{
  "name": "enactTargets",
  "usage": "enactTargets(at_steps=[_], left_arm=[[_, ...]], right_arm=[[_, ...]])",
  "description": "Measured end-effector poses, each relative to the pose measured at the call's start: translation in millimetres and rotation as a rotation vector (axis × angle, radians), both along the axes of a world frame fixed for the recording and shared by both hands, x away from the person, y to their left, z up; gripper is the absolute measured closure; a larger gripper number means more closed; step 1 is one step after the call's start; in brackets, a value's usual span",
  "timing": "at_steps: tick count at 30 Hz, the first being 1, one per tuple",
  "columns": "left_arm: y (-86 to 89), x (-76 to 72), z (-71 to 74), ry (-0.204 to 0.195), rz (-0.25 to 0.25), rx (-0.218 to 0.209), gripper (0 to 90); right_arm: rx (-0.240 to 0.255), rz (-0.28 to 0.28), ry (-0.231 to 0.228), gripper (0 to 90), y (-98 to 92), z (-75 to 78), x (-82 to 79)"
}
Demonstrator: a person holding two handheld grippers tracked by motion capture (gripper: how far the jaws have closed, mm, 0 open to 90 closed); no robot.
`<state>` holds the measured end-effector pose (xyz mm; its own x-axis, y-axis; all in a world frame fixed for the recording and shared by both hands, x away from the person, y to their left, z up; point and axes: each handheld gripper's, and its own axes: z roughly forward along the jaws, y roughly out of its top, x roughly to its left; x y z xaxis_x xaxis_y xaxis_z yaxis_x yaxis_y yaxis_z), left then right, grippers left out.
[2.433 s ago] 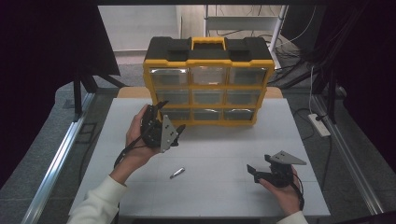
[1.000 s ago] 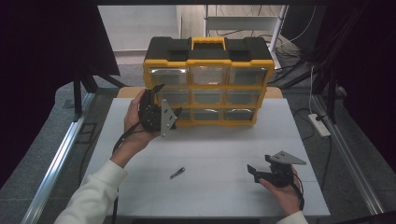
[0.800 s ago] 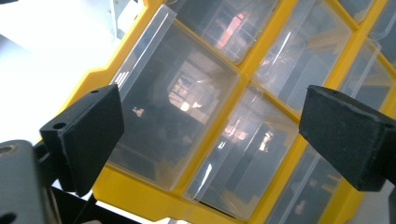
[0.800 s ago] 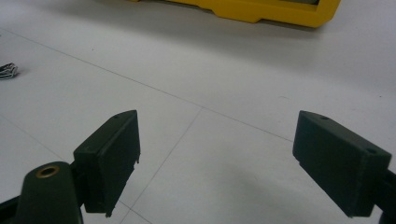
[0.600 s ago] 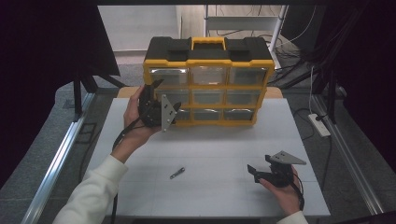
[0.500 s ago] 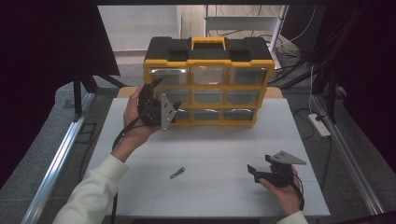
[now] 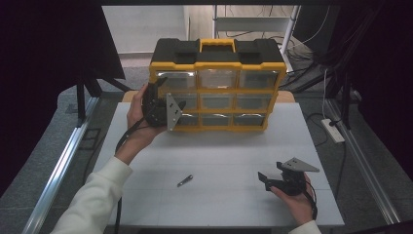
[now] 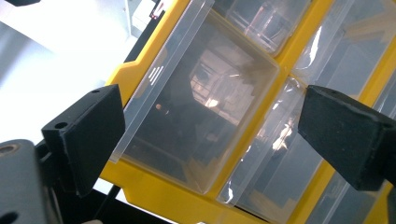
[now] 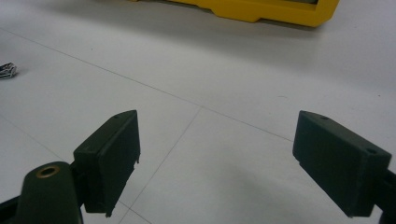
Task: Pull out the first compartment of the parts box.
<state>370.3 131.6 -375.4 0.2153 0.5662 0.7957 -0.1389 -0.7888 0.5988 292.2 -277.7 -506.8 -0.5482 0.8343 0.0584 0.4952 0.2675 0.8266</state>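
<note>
Since a couple of seconds ago, the left gripper [image 7: 163, 105] has risen from the table to the organizer [image 7: 217, 85], while the screw [image 7: 184, 181] lies untouched. Through its own camera, the wide-spread jaws frame a clear drawer [image 8: 196, 109], holding nothing; closing on its front looks next. Meanwhile the right gripper [image 9: 215, 163] rests gaping and empty above the table [image 9: 224, 84].

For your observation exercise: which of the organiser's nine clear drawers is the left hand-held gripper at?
The top-left drawer: the left hand-held gripper, jaws open, is at that corner.
</note>
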Motion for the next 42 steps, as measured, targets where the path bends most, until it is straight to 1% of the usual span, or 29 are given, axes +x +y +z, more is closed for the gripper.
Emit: enactTargets(at_steps=[4, 6, 8, 9, 12, 16, 22, 23, 24, 25, 26, 27, 28, 29, 30, 33, 35, 42], left_arm=[[-0.1, 2.6, 1.4, -0.003, 0.008, 0.01, 8.1], [-0.3, 3.8, 1.8, -0.005, 0.009, 0.008, 8.2], [-0.3, 4.7, 2.7, -0.008, 0.014, 0.021, 8.2], [0.3, 4.6, 3.8, -0.006, 0.024, 0.037, 8.3], [0.2, 6.6, 4.7, -0.013, 0.024, 0.041, 8.9], [-0.4, 9.6, 6.0, -0.01, 0.027, 0.042, 9.2], [-3.4, 12.0, 8.4, -0.019, 0.028, 0.052, 9.4], [-4.5, 12.6, 8.2, -0.023, 0.025, 0.045, 9.4], [-4.9, 12.5, 8.9, -0.025, 0.029, 0.058, 9.6], [-5.6, 12.7, 9.0, -0.027, 0.028, 0.062, 9.8], [-6.6, 13.2, 8.4, -0.031, 0.021, 0.056, 9.9], [-6.9, 13.1, 8.5, -0.032, 0.023, 0.061, 9.9], [-6.8, 12.8, 9.1, -0.031, 0.03, 0.073, 10.0], [-6.9, 13.1, 9.0, -0.032, 0.031, 0.074, 10.1], [-7.4, 13.9, 8.3, -0.036, 0.026, 0.062, 10.2], [-6.7, 15.2, 8.5, -0.039, 0.034, 0.063, 10.4], [-5.8, 16.0, 8.5, -0.041, 0.04, 0.066, 13.4], [-2.6, 20.2, 7.7, -0.042, 0.061, 0.073, 14.8]], right_arm=[[-0.001, 0.001, 0.0, 15.7, 0.0, -0.1, 0.1], [-0.001, 0.001, 0.0, 15.7, -0.1, 0.0, 0.0], [-0.001, 0.001, 0.0, 15.7, -0.1, 0.0, 0.0], [-0.001, 0.0, 0.0, 15.7, -0.1, -0.1, 0.0], [-0.001, 0.0, 0.0, 15.7, 0.0, -0.1, 0.1], [-0.001, 0.0, -0.001, 15.7, -0.1, -0.1, 0.1], [-0.001, -0.001, 0.0, 15.7, -0.1, 0.0, 0.1], [0.0, 0.0, -0.001, 15.7, -0.2, 0.0, 0.1], [-0.005, -0.003, -0.001, 15.7, -0.1, 0.1, -0.1], [0.0, 0.0, -0.001, 15.7, -0.2, -0.1, 0.0], [-0.001, 0.001, -0.001, 15.7, -0.3, -0.1, 0.1], [0.0, 0.0, -0.001, 15.7, -0.3, -0.1, 0.1], [-0.002, -0.001, -0.001, 15.7, -0.3, 0.0, 0.1], [-0.001, -0.001, -0.001, 15.7, -0.4, -0.1, 0.2], [-0.004, -0.004, 0.0, 15.7, -0.3, 0.0, 0.1], [-0.003, -0.001, -0.001, 15.7, -0.2, -0.1, 0.0], [-0.002, -0.001, -0.001, 15.7, -0.2, -0.1, 0.0], [-0.003, 0.0, -0.001, 15.7, -0.1, -0.4, 0.3]])
